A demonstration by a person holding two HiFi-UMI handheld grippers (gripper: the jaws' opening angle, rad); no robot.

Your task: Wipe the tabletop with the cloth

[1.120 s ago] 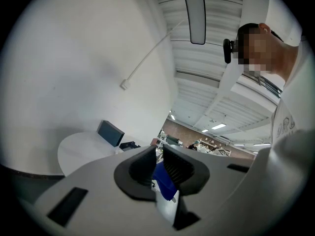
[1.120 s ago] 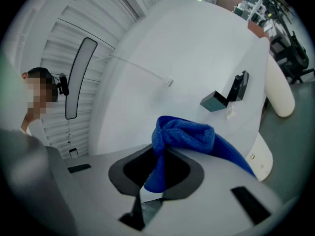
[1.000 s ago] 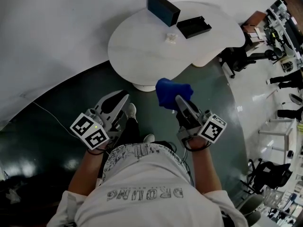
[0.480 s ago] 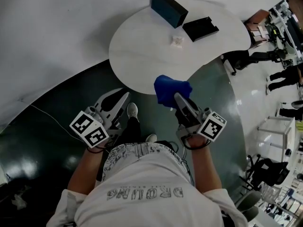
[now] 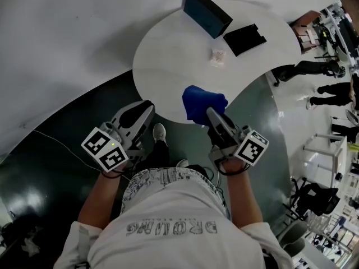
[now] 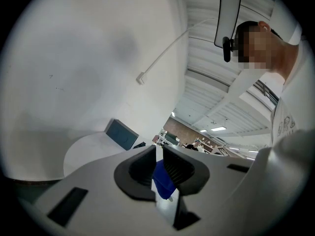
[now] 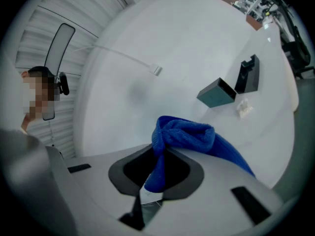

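The round white tabletop point(image 5: 174, 60) is seen nearer than a second ago, and the blue cloth point(image 5: 203, 102), then short of the table and over the dark floor point(image 5: 67, 133), is now held over the table's near edge. The cloth is pinched between the jaws of the right gripper point(image 5: 210, 113), a bunched fold rising above them. The left gripper point(image 5: 145, 110) is held low at the person's left, off the table, its jaws drawn close with only a narrow gap between them and nothing gripped; the cloth is glimpsed beyond through that gap. At the far side of the tabletop a teal box point(image 5: 207, 13), a black tray point(image 5: 245, 39) and a small white object point(image 5: 217, 56) are seen near one another.
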